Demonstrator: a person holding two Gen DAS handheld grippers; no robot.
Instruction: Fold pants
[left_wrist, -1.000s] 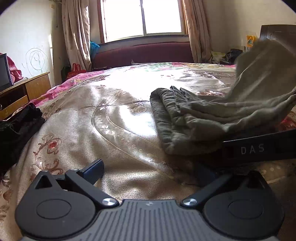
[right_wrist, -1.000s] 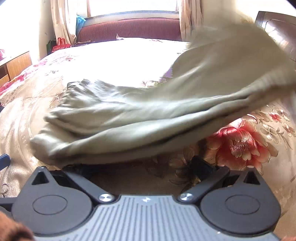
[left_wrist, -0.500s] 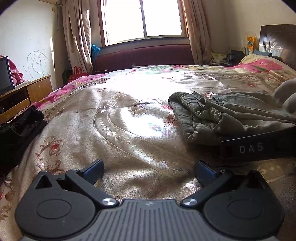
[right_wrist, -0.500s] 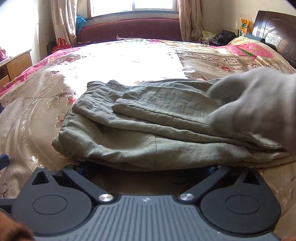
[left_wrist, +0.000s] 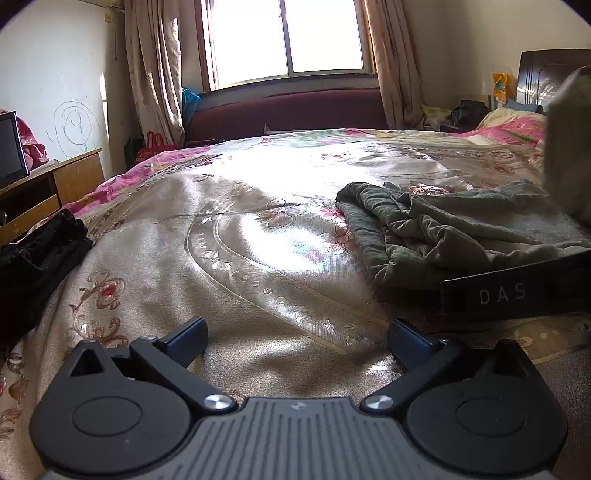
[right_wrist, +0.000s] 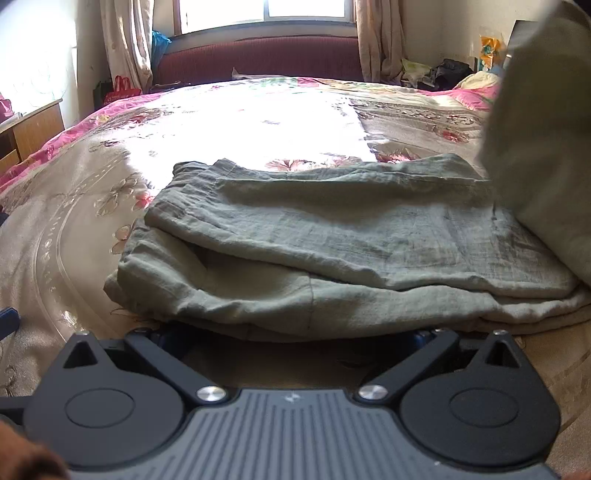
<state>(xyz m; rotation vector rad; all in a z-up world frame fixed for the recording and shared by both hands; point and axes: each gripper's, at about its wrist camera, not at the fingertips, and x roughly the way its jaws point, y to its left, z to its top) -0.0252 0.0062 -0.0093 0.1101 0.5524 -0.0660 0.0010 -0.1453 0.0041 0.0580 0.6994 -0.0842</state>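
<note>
The olive-green pants (right_wrist: 332, 243) lie folded in layers on the floral bedspread (right_wrist: 240, 114), right in front of my right gripper (right_wrist: 291, 334). Its jaws stand wide apart, and its fingertips are tucked under the pants' near edge, mostly hidden. In the left wrist view the pants (left_wrist: 461, 229) lie to the right. My left gripper (left_wrist: 297, 338) is open and empty over bare bedspread (left_wrist: 229, 236), left of the pants. The right gripper's black body, marked DAS (left_wrist: 513, 291), shows at the right.
A blurred pale-green shape (right_wrist: 543, 140), close to the lens, covers the right side of the right view and shows in the left view (left_wrist: 569, 147). A dark garment (left_wrist: 37, 258) lies at the bed's left edge. A wooden cabinet (left_wrist: 48, 188) stands left. A headboard (left_wrist: 546, 74) is far right.
A second ago the pants' upper half was in the air, swinging over. It has come down onto the lower half, and the pants now lie flat and folded. Both grippers stay open.
</note>
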